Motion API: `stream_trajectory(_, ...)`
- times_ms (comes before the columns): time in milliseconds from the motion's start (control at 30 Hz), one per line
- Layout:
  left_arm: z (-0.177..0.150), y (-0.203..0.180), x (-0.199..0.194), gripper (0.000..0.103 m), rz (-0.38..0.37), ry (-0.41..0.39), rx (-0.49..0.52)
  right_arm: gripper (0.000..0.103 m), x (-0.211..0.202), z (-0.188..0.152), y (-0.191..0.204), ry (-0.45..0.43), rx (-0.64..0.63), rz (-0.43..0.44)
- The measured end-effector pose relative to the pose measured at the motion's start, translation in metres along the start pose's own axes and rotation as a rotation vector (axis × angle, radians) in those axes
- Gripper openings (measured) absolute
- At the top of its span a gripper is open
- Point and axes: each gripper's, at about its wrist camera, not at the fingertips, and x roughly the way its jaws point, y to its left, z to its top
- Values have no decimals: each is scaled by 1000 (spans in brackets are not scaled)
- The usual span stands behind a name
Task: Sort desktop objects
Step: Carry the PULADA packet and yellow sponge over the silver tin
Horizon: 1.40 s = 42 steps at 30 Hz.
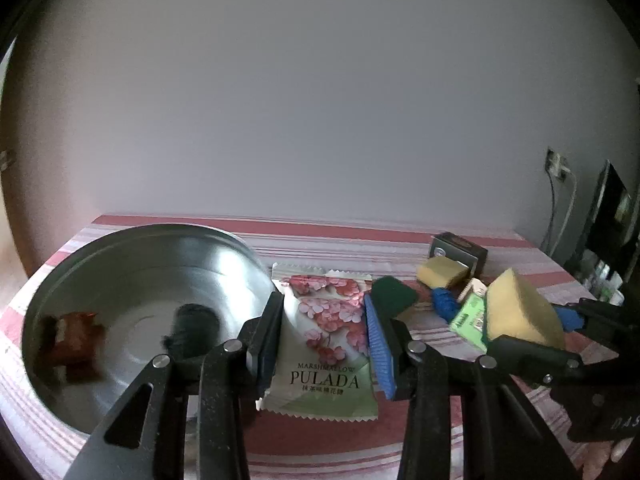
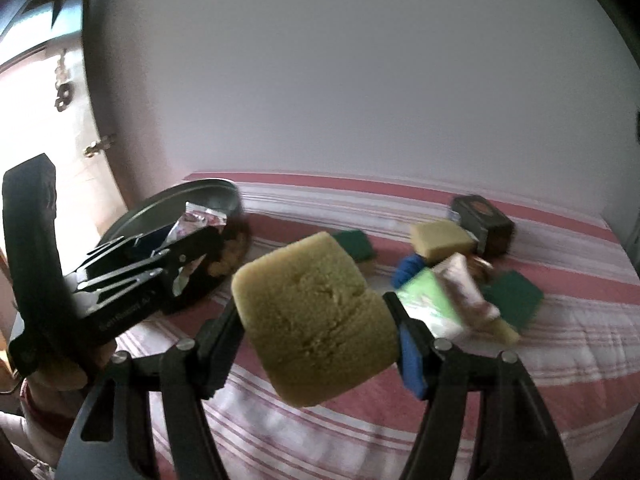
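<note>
Left wrist view, left tongs point(image 1: 326, 332) pinching marshmallow packet point(image 1: 324, 344) beside steel bowl point(image 1: 132, 280), right tongs point(image 2: 320, 320) pinching yellow sponge point(image 2: 316, 320) above striped counter point(image 2: 520, 380)

Plain pale wall point(image 1: 320, 100) behind the counter; wall socket point(image 1: 557, 166) with plugged cables point(image 1: 554, 216) at far right; dark monitor point(image 1: 612, 216) beside it.

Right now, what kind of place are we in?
Likely a home room: a table against a plain wall, under a red-and-white striped cloth, with a wall socket at the right. On it sit a metal bowl, kitchen sponges and a marshmallow packet.
</note>
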Motion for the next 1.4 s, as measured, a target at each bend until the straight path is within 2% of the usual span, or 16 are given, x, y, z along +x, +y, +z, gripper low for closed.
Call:
stream_trajectory(467, 13, 73, -23, 43, 182, -55, -104, 68, 30, 37, 65, -73, -62, 148)
stream_trajectory(667, 15, 95, -25, 43, 314, -70, -105, 69, 43, 48, 88, -104, -88, 183)
stream_trajectory(1033, 16, 148, -22, 43, 435, -20, -182, 69, 77, 67, 115, -137, -90, 186)
stream_trajectory(1167, 18, 162, -15, 43, 482, 5, -195, 69, 94, 73, 123, -120, -71, 206)
stream_trajectory(1300, 15, 174, -4, 43, 519, 42, -209, 69, 111, 75, 132, -108, -101, 175)
stream_trajectory(1400, 13, 177, 1, 43, 544, 68, -216, 69, 123, 71, 133, -92, -96, 184)
